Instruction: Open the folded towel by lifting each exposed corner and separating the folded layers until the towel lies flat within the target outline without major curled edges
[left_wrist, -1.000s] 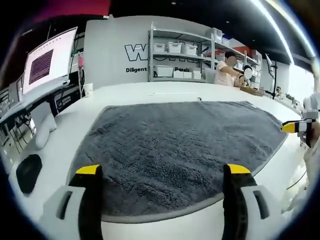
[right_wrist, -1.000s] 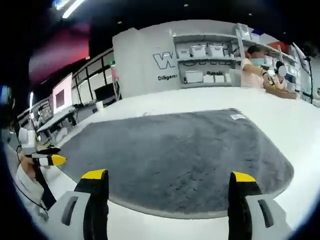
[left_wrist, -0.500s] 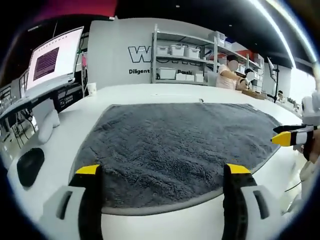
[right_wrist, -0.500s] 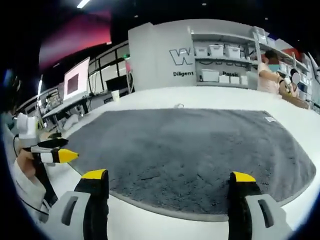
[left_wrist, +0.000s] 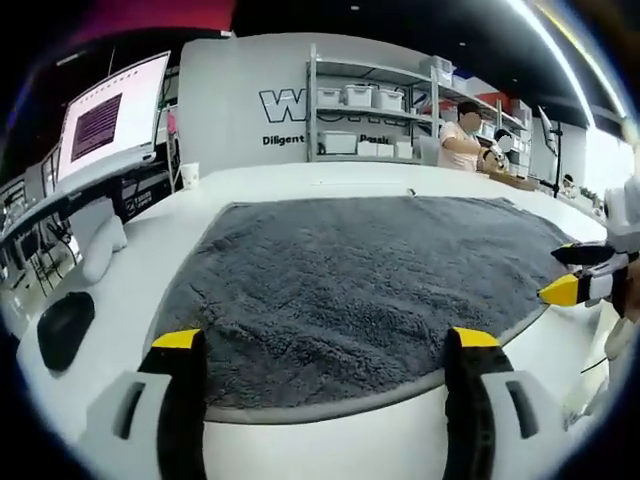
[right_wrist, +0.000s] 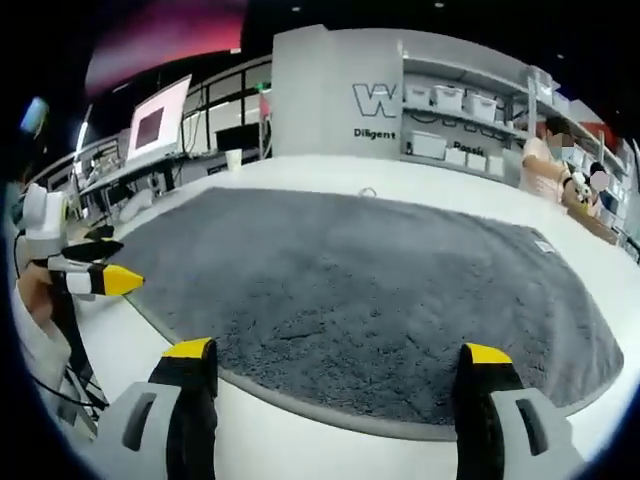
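Observation:
A dark grey fluffy towel (left_wrist: 360, 285) lies spread flat on the white table (left_wrist: 130, 270), its near edge bordered by a thin grey outline. My left gripper (left_wrist: 325, 345) stands open just short of that near edge, nothing between its jaws. The right gripper (left_wrist: 575, 285) enters the left gripper view from the right, beside the towel's right edge. In the right gripper view the same towel (right_wrist: 370, 290) fills the middle, a small white label (right_wrist: 545, 246) at its far right. My right gripper (right_wrist: 330, 355) is open over the near edge. The left gripper (right_wrist: 95, 278) shows at the left, off the towel.
A monitor (left_wrist: 105, 120) and a black mouse (left_wrist: 62, 328) sit on desks at the left. Shelves with white bins (left_wrist: 365, 120) stand behind the table. A person (left_wrist: 465, 140) works at the far right. A paper cup (right_wrist: 233, 159) stands on the table's far side.
Both cameras have shifted slightly, the right one swinging rightward across the towel. The towel itself lies as before and both grippers stay open.

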